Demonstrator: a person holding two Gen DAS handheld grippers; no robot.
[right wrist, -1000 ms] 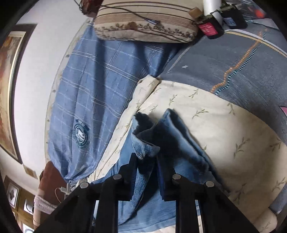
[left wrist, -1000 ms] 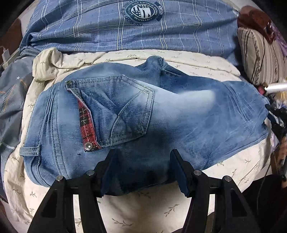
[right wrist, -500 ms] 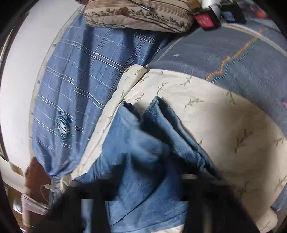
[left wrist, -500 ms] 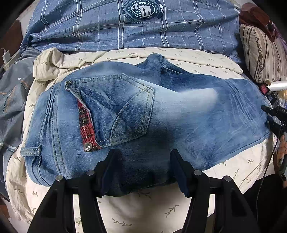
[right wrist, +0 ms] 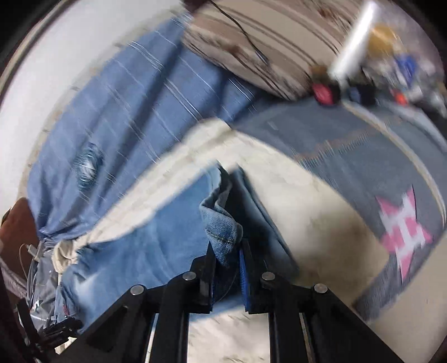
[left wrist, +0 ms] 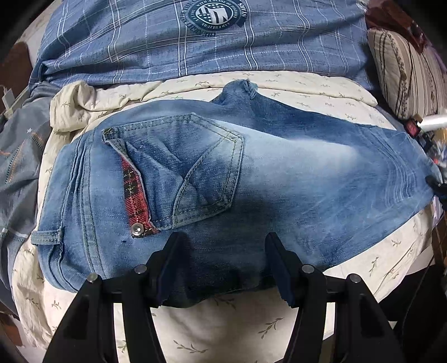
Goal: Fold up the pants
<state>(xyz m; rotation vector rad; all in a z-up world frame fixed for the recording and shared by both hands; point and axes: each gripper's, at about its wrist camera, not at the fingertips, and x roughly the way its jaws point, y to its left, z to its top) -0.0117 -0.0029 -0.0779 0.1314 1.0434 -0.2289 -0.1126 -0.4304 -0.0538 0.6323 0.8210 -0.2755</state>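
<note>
The blue jeans [left wrist: 279, 178] lie flat on a cream leaf-print quilt [left wrist: 223, 321], back pocket with red plaid trim [left wrist: 134, 192] up, waistband at the left. My left gripper [left wrist: 223, 251] is open, its fingers resting on the near edge of the jeans. In the right wrist view my right gripper [right wrist: 226, 251] is shut on the hem end of the jeans [right wrist: 223, 223], lifting it off the quilt [right wrist: 307, 223]. The view is blurred by motion.
A blue plaid cover with a round badge [left wrist: 212, 14] lies behind the jeans. A striped pillow [left wrist: 405, 69] is at the right. A grey blanket with a pink star [right wrist: 402, 231] lies beside the quilt. Small clutter [right wrist: 363, 83] sits near the pillow.
My right gripper has closed on the hem end of the jeans and swung with it. The left gripper has stayed open over the near edge.
</note>
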